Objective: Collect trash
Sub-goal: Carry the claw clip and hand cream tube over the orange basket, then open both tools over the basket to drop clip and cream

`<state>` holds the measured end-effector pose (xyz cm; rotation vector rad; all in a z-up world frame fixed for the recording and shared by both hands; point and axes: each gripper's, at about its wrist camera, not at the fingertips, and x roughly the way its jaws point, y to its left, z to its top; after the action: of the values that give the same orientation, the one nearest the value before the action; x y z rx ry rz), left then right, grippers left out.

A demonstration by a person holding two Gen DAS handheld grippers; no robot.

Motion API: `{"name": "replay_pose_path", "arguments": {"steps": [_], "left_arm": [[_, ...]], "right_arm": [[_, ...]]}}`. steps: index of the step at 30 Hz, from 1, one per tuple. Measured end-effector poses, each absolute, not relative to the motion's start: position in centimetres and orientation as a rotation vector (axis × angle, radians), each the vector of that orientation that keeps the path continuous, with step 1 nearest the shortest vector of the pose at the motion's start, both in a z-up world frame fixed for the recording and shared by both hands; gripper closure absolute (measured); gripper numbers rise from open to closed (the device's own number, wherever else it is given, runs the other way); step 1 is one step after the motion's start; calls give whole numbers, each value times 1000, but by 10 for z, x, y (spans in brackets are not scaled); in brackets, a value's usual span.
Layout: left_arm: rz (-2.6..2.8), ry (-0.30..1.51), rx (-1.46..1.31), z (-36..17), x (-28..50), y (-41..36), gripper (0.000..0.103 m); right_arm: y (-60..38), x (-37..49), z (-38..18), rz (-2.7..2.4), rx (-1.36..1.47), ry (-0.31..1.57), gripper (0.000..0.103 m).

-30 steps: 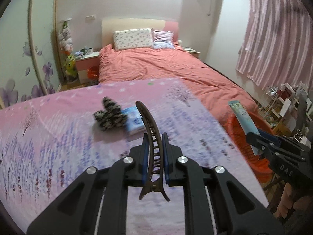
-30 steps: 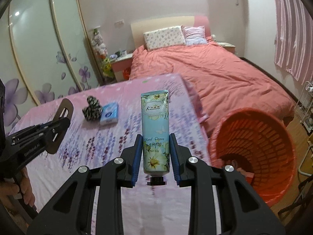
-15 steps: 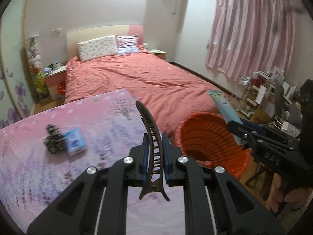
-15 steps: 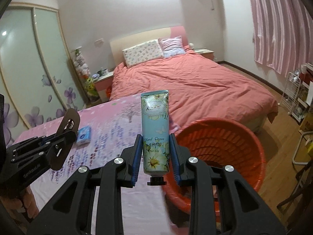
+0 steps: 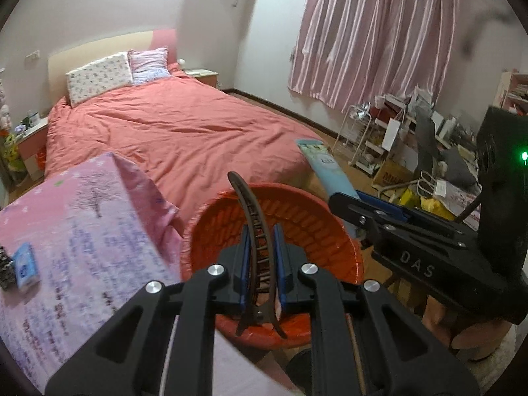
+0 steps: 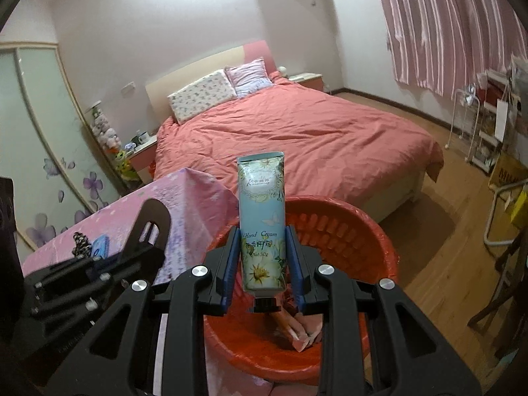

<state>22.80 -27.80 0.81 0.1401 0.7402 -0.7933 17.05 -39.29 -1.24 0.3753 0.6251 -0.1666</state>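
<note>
Left tool [image 5: 260, 264] clamps hair clip [image 5: 252, 231], right tool [image 6: 264, 265] clamps hand cream tube [image 6: 262, 217]; releasing off-centre risks missing the basket [image 6: 379, 241].

The basket [image 6: 379, 241] stands on the floor just right of the bench [image 5: 82, 231], with wrappers [image 6: 303, 326] in it, the bed [image 5: 184, 135] behind both, a tissue pack [image 5: 24, 265] on the bench's left part, and a cluttered rack [image 5: 366, 138] to the far right.
</note>
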Motion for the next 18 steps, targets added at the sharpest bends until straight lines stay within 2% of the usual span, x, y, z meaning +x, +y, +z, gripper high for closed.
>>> {"name": "replay_pose_path", "arguments": {"steps": [1,3,5,10,13,18], "left_arm": [[-784,746,145,3,232,-282,71],[-750,758,143,-7,239,-285,54],[-726,769,140,-14,245,-280,49],[-609,775,133,-29,260,-249,17],[-526,759,127,-33,268,-219,7],[-372,719,176,-38,282,-159,6]], "right_arm": [[-396,174,-17,-170,384,637,74],[-402,182,-29,-183,389,666,72],[-404,185,-38,-189,392,687,56],[-404,179,-54,-190,410,707,46],[-399,177,-56,-182,414,707,42],[-387,179,-59,-165,400,713,34]]}}
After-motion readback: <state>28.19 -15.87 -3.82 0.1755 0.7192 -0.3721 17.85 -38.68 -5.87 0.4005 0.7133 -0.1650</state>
